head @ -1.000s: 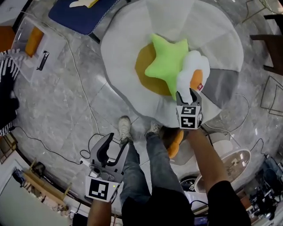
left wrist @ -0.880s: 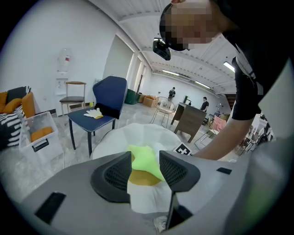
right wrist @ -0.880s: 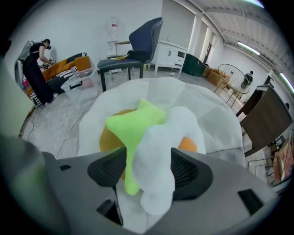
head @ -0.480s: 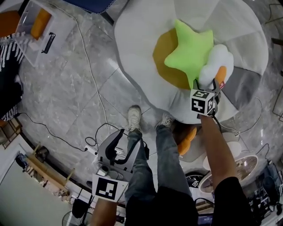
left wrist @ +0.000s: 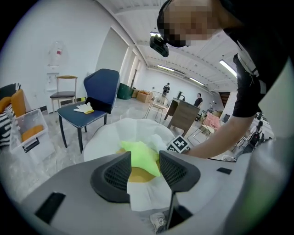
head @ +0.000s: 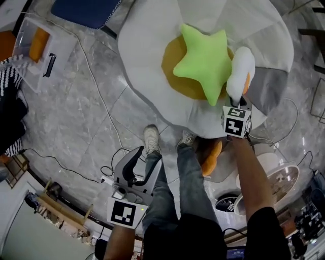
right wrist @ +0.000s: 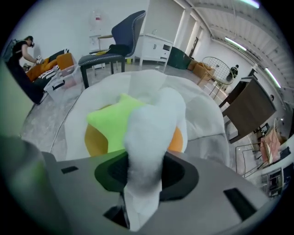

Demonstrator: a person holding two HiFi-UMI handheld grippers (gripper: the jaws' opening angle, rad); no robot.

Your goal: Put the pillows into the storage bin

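A small white fried-egg pillow [head: 239, 73] with an orange yolk lies against a green star pillow [head: 205, 61] on a big round white cushion [head: 147, 45] with an orange centre. My right gripper [head: 235, 103] is closing on the egg pillow's near edge. In the right gripper view the white plush [right wrist: 149, 133] fills the gap between the jaws of that gripper [right wrist: 144, 172], and both pads press on it. My left gripper [head: 138, 165] hangs low over the floor by the person's legs, open with nothing between its fingers [left wrist: 121, 172]. The clear storage bin [head: 61, 48] stands far left.
The bin holds an orange thing [head: 38, 44]. A blue chair [head: 84, 11] stands beyond the cushion. Cables [head: 96, 101] run over the marble floor. Another orange pillow [head: 212, 157] lies by the person's feet. Bowls and clutter sit at the lower right.
The right gripper's jaws have closed on the egg pillow's edge, and the pillow now looks pulled narrower and more upright. The left gripper has not changed.
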